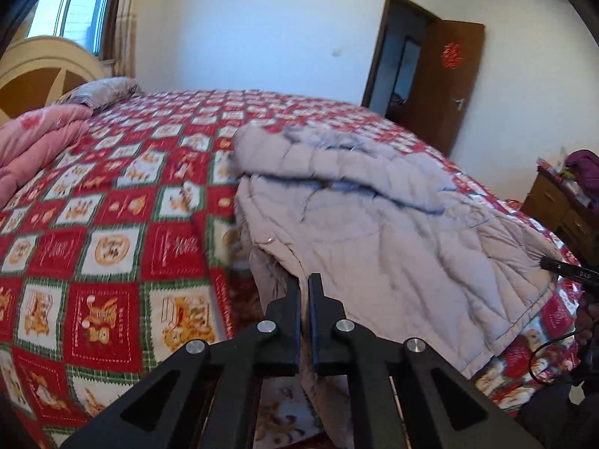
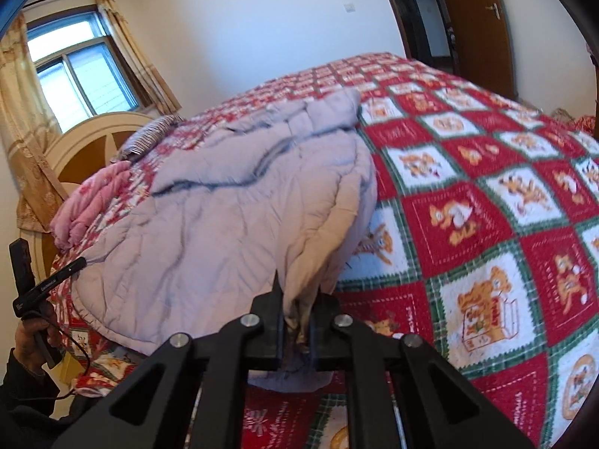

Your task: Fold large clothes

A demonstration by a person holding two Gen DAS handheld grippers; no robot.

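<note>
Left tool (image 1: 304,292) clenched on padded coat (image 1: 374,232) hem; right tool (image 2: 297,295) clenched on opposite corner. Risk: thin pinch slips, bulky coat sags, fold skews on bed (image 2: 468,187).

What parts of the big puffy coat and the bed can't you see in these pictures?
- Left wrist view: the coat hem drops behind the left gripper, so what its pads pinch is hidden.
- Right wrist view: the fabric clamped in the right gripper disappears between the fingers.
- Both views: the coat's underside lies against the bedspread.
- Right wrist view: the bedspread pictures are blurred, their small writing unreadable.
- Left wrist view: the dresser is cut off by the edge.
</note>
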